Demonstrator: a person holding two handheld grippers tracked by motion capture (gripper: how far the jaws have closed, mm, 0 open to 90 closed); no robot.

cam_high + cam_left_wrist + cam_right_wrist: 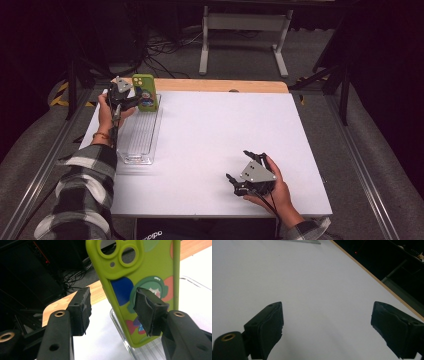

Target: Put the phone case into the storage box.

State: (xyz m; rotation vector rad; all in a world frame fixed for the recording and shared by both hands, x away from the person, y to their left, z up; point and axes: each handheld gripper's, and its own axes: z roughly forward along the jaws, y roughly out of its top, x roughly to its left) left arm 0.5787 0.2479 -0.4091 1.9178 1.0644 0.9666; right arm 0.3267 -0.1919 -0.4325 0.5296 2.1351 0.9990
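Observation:
A lime-green phone case [145, 92] with coloured cartoon shapes stands upright at the far end of a clear plastic tray [137, 145] on the table's left side. My left gripper [132, 100] is right beside it, open. In the left gripper view the case [150, 265] rises between and just beyond the jaws of the left gripper [112, 311]. One pad [81, 311] stands clear of it with a gap, and the other pad [150, 313] overlaps its printed back. My right gripper [239, 165] rests low over the near right of the white tabletop, open wide and empty [327, 325].
The white tabletop [225, 125] has a wooden strip [225, 86] along its far edge. The clear tray's rim [117, 322] runs under the case. Beyond the table are a white stand frame [245, 30], floor cables and dark surroundings.

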